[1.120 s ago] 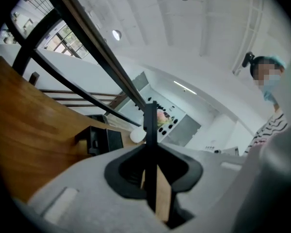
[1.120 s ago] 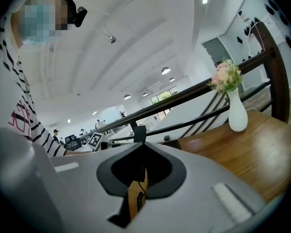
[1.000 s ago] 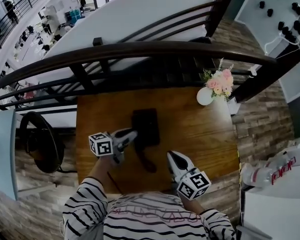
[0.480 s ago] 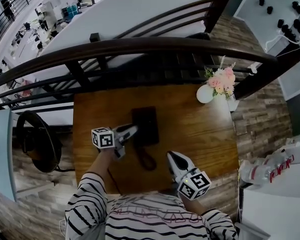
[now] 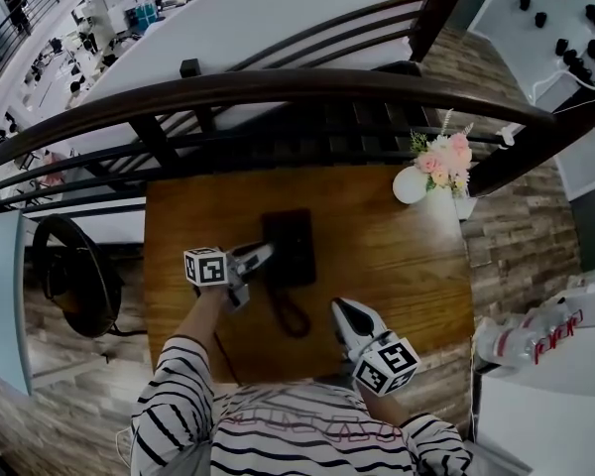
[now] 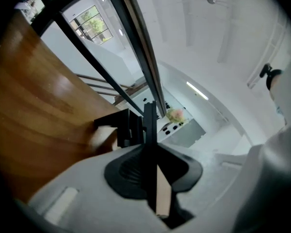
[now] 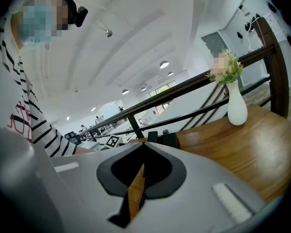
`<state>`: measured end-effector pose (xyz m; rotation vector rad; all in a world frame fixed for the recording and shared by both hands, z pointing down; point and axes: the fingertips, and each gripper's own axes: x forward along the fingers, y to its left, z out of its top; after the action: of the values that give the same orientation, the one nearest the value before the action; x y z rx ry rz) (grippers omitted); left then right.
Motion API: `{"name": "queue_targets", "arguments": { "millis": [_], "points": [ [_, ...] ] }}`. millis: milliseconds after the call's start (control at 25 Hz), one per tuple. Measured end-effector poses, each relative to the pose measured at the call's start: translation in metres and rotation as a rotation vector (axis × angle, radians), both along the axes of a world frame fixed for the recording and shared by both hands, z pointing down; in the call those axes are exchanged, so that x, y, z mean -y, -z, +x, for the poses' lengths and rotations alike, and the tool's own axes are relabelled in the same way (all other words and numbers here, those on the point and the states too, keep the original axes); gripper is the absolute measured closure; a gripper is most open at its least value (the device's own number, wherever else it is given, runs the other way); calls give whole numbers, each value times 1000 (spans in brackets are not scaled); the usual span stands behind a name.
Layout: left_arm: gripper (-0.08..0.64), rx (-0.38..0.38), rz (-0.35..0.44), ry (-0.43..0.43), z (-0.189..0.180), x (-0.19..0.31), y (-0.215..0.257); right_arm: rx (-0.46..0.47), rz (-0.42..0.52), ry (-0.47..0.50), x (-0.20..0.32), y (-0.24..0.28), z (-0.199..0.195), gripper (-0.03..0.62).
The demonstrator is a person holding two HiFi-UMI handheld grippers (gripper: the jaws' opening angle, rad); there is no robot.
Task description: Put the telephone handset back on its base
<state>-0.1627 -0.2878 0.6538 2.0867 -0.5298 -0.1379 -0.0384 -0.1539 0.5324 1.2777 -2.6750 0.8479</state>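
Note:
The black telephone base (image 5: 296,236) lies in the middle of the wooden table (image 5: 397,256); it also shows in the left gripper view as a black block (image 6: 111,125). My left gripper (image 5: 266,253) is at the base's left edge, shut on the black handset (image 6: 149,123), which shows edge-on as a narrow dark bar between the jaws. The coiled cord (image 5: 293,317) loops on the table toward me. My right gripper (image 5: 339,308) rests lower right of the base, apart from it, jaws shut with nothing in them (image 7: 144,145).
A white vase (image 5: 409,185) with pink flowers stands at the table's far right corner. A dark railing (image 5: 278,92) runs just behind the table. A black round chair (image 5: 74,276) stands to the table's left. A thin cable (image 5: 226,360) lies near the front edge.
My left gripper has moved a little away from me, up along the base's left side, with the handset. The cord has bunched into a loop. The right gripper has stayed put.

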Motion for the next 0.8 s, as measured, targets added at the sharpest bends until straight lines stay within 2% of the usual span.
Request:
{"name": "queue_targets", "arguments": {
  "millis": [280,440,800],
  "points": [
    [491,-19,-51,-2,2,2,-9,1,-3,-6,1,-3,3,591],
    [489,18,-54,-5,0,2,-22,3,-1,-8,-2,-6,5,591],
    [488,30,-65,8,1,2,-22,3,0,-9,-7,-3,4,591]
  ]
}}
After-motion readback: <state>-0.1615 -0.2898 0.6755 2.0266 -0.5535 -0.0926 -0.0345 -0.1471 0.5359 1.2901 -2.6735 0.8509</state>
